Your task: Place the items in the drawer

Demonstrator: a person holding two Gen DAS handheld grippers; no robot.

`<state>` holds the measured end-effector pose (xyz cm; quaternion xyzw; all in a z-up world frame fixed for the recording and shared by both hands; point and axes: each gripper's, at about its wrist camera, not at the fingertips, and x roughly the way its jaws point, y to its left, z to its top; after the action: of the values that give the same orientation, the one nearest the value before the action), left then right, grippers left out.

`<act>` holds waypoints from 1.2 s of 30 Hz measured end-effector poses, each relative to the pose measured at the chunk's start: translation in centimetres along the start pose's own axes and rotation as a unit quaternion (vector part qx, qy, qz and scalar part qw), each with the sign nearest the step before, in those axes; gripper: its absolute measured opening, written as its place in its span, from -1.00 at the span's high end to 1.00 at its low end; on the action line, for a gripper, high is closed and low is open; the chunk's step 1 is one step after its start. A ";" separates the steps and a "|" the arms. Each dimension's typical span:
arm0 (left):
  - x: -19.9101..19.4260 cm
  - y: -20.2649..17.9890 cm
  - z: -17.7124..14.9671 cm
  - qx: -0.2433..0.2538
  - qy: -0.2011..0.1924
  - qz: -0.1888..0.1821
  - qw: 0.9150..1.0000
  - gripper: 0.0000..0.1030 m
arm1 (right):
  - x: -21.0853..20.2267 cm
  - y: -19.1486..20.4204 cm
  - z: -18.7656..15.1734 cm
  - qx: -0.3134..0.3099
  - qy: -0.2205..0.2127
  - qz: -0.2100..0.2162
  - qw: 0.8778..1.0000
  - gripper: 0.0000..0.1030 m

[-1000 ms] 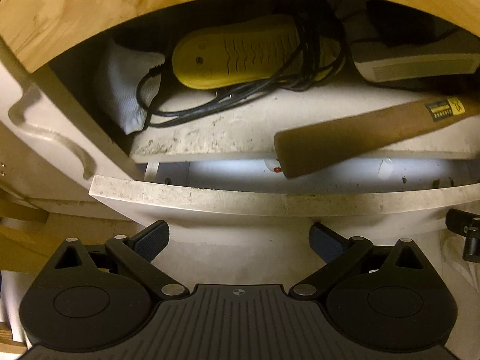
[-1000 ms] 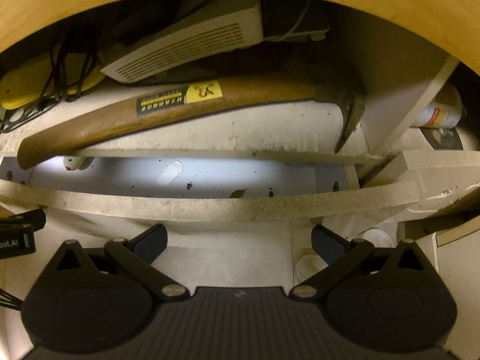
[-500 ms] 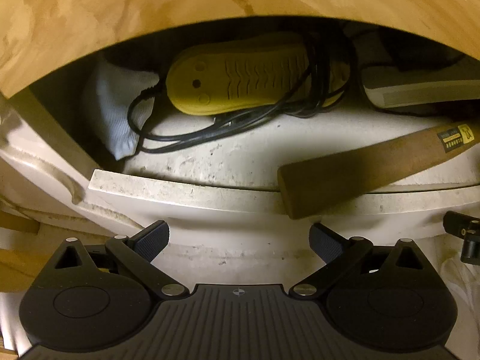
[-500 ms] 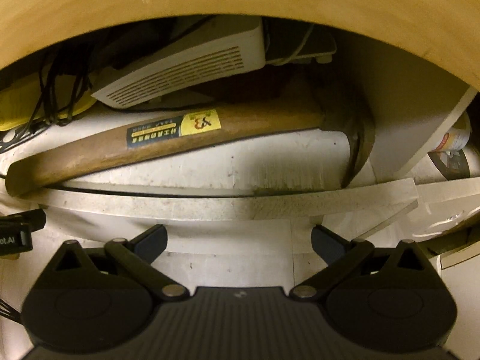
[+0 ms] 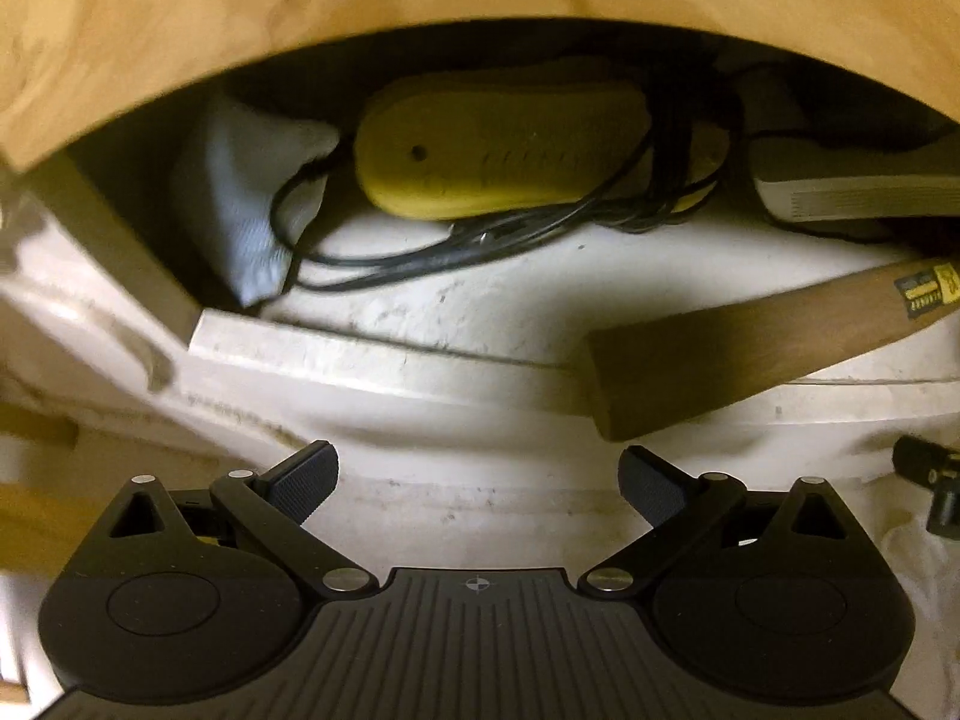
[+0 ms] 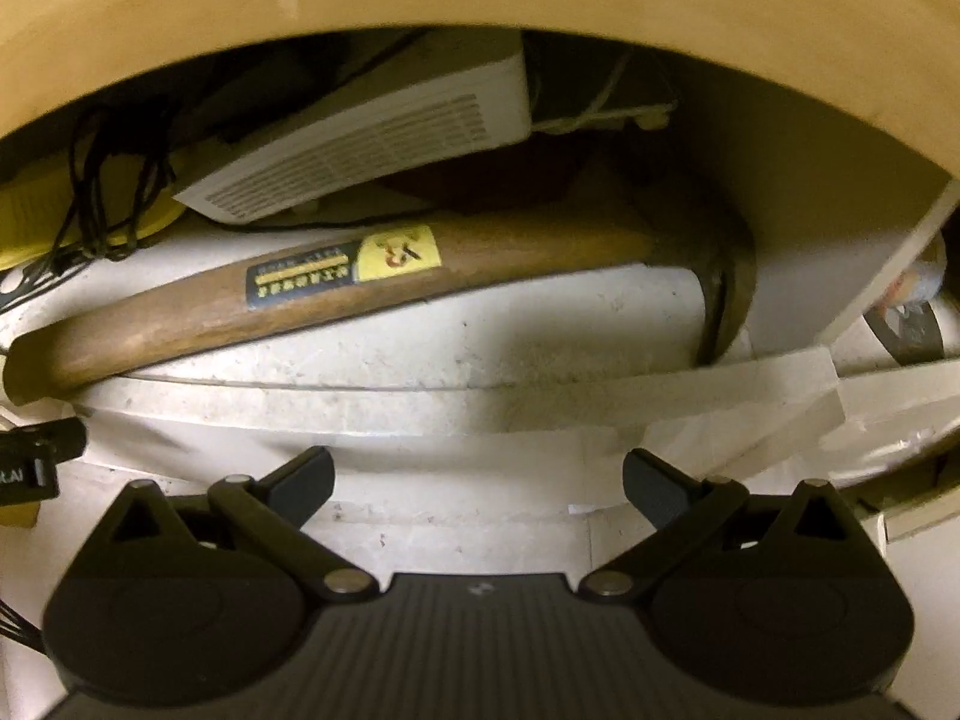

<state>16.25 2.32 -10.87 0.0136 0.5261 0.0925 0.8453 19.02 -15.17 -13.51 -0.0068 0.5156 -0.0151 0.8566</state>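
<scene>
Wooden-handled hammer (image 6: 384,294) lies inside the drawer (image 6: 420,414), beyond both tongs, left (image 5: 478,480) and right (image 6: 478,480), each spread empty.

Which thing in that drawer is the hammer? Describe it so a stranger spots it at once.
Look into the open white drawer under the wooden top. Along its front edge lies the hammer, its brown wooden handle running left, its dark metal head at the right wall. Only it carries a yellow and black sticker.
</scene>
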 end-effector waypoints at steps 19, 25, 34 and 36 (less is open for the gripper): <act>-1.9 0.9 0.2 -0.016 -0.015 -0.031 0.999 -1.00 | -0.7 -1.5 -0.8 0.044 0.018 0.025 0.999 -0.99; -2.7 1.0 -0.9 -0.008 -0.025 -0.035 0.999 -1.00 | -2.3 -1.9 -1.1 0.048 0.020 0.022 0.998 -0.99; -5.9 0.0 -2.8 0.008 -0.043 -0.048 0.998 -1.00 | -4.6 -1.6 -2.0 0.032 0.012 0.032 0.999 -0.99; -6.6 0.0 -3.0 0.010 -0.048 -0.046 0.998 -1.00 | -5.2 -1.5 -2.2 0.026 0.010 0.033 0.999 -0.99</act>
<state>10.73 0.99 -6.38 0.0023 0.4862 0.0472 0.8726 14.62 -16.47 -9.86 0.0328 0.5236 -0.0002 0.8514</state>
